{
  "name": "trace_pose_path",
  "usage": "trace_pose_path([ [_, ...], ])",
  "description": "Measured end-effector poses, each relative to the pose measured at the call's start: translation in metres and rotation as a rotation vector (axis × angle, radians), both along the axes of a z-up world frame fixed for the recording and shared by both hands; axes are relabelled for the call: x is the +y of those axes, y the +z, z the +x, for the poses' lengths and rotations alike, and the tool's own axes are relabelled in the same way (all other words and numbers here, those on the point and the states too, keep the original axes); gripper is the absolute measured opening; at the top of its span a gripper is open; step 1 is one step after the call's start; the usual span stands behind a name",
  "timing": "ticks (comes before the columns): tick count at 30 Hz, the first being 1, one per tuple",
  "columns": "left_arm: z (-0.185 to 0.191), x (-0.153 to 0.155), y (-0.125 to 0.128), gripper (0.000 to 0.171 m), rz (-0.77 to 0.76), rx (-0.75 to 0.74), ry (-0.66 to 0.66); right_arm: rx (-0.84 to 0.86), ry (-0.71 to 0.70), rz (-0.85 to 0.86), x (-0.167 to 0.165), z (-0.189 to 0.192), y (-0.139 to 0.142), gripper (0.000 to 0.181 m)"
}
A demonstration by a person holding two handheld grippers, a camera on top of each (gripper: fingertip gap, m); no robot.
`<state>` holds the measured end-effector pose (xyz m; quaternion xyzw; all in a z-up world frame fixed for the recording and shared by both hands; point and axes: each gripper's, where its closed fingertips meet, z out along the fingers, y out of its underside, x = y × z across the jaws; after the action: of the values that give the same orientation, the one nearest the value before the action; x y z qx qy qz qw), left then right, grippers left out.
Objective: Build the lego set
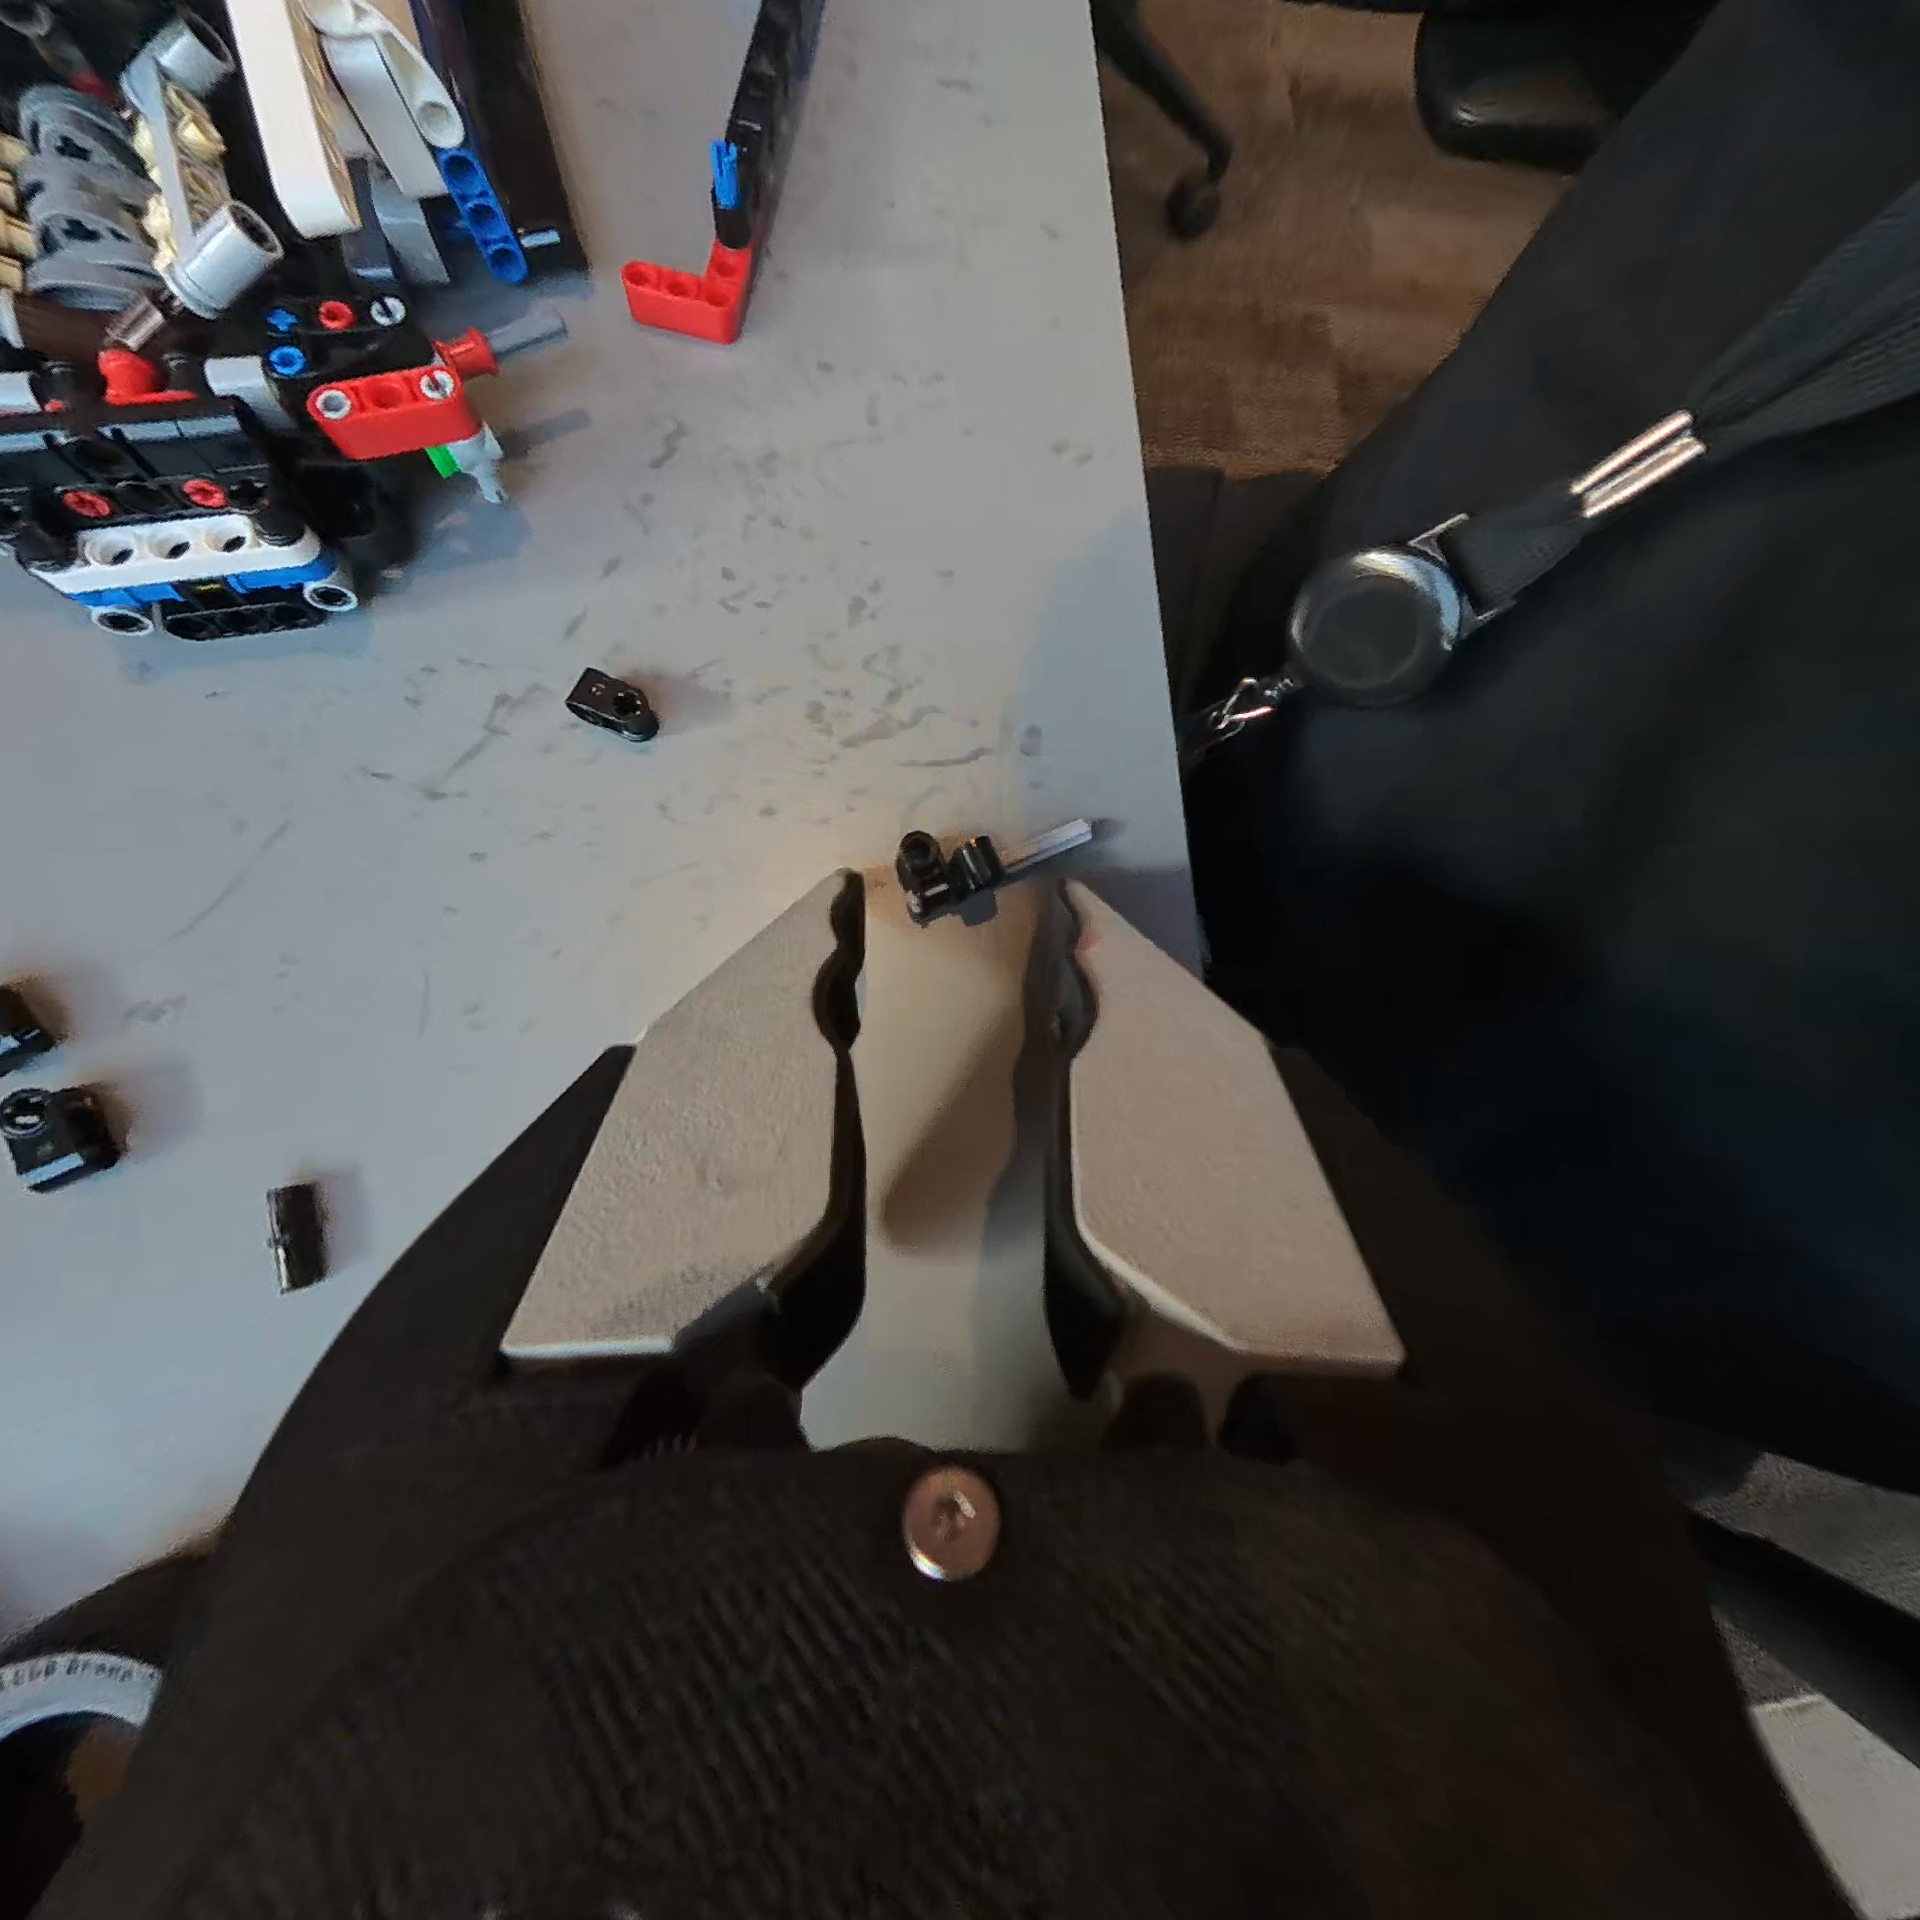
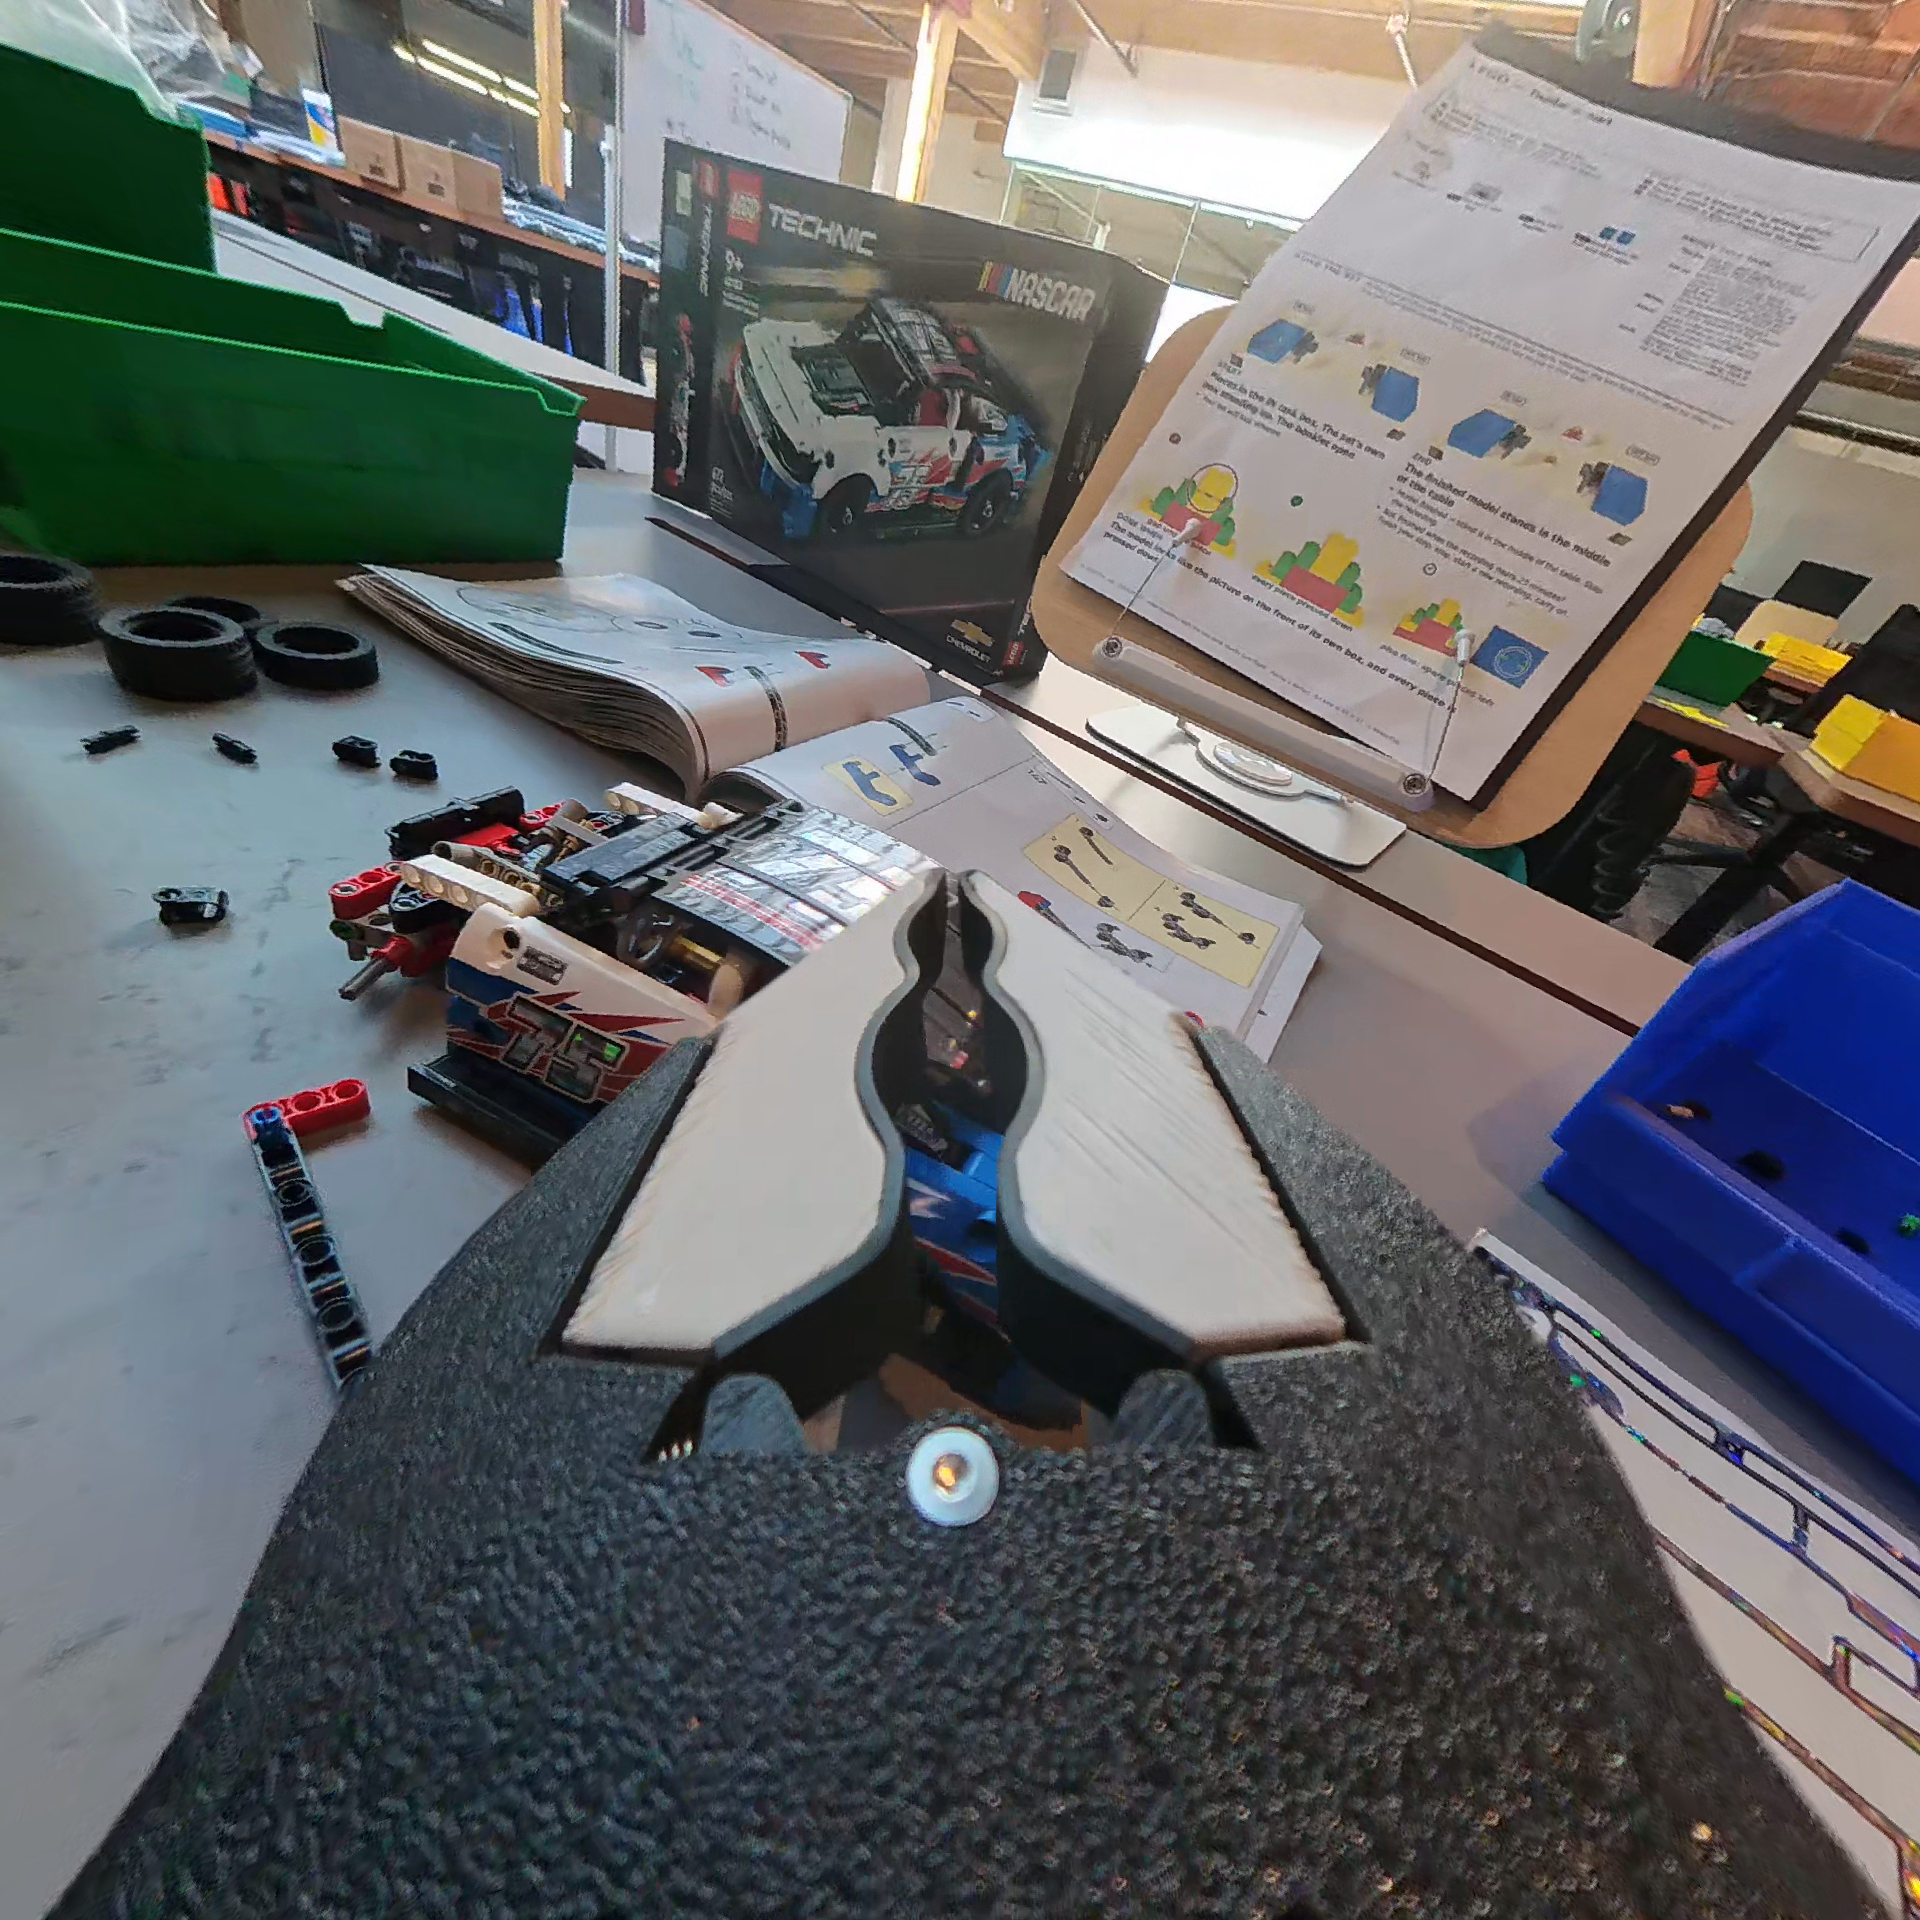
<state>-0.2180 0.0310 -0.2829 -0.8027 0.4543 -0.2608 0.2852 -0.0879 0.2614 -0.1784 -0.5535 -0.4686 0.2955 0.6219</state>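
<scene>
Your left tongs (image 1: pixel 956 899) are open over the pale grey counter (image 1: pixel 727 623), close to its edge. A small black lego piece with a grey rod (image 1: pixel 961 871) lies on the counter just past the tips, not touching them. Your right tongs (image 2: pixel 954 885) are almost shut, with nothing between the tips. The half-built white, blue and red lego car (image 2: pixel 613 935) sits on the counter right behind them, beside the open paper instruction book (image 2: pixel 1039 821).

The half-built car (image 2: pixel 623 935) sat on the table (image 2: pixel 125 1299), booklet (image 2: pixel 665 665) behind it, set box (image 2: pixel 883 416) farther back, tyres (image 2: pixel 197 644) far left, bin (image 2: pixel 1766 1122) right.
</scene>
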Motion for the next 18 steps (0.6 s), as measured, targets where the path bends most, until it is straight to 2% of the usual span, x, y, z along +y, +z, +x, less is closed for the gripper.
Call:
trace_pose_path([
  [4, 0.001, -0.002, -0.001, 0.017, -0.018, 0.01, -0.002, 0.006, 0.103, -0.043, -0.03, -0.012, 0.004, 0.012],
  [6, 0.001, -0.001, -0.002, 0.006, -0.011, 0.008, 0.033, -0.026, 0.246, -0.095, -0.068, -0.028, 0.007, 0.014],
  [8, 0.003, -0.003, -0.002, 0.003, -0.014, -0.016, 0.074, -0.117, 0.411, -0.18, -0.115, -0.046, 0.001, 0.013],
  [10, 0.004, -0.003, -0.002, 0.002, -0.019, -0.044, 0.122, -0.209, 0.515, -0.241, -0.161, -0.062, -0.012, 0.022],
  [13, 0.004, -0.002, -0.002, 0.003, -0.037, -0.055, 0.198, -0.42, 0.591, -0.266, -0.214, -0.081, -0.053, 0.023],
  [15, 0.004, -0.002, -0.002, 0.002, -0.044, -0.061, 0.226, -0.529, 0.6, -0.272, -0.232, -0.091, -0.078, 0.025],
  [18, 0.004, -0.002, -0.002, 0.002, -0.039, -0.057, 0.241, -0.598, 0.58, -0.284, -0.238, -0.102, -0.097, 0.019],
])
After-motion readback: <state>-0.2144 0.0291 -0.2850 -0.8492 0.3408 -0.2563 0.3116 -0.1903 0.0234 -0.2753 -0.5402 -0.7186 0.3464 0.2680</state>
